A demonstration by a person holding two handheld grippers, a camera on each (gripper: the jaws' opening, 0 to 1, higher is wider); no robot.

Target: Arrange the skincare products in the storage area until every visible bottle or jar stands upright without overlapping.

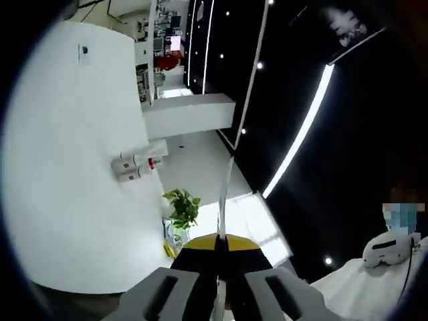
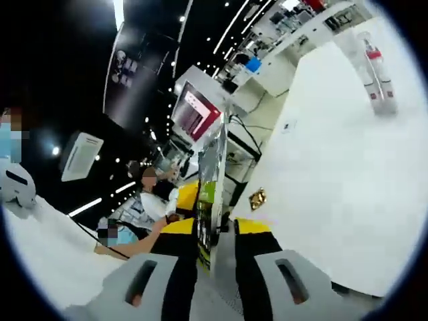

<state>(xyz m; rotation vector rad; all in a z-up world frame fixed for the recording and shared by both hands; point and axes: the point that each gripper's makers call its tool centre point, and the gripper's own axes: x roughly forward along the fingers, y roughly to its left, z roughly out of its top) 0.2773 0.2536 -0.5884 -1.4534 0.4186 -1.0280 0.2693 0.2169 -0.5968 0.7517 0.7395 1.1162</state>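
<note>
Black ceiling (image 1: 348, 134) with a bright light strip (image 1: 301, 137), white counter (image 1: 67, 167), potted plant (image 1: 182, 207).

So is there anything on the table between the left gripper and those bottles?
Yes, I think. A potted plant stands near the table's edge, between the left gripper and the bottles. Both grippers are already shut on a thin, shiny sheet.

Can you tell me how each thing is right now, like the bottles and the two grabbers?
bottles: together on the white table, not held; upright or lying, cannot tell.
left gripper: jaws shut on a thin flat sheet.
right gripper: jaws shut on a thin shiny card.
plant: leafy, at the table's edge.
</note>
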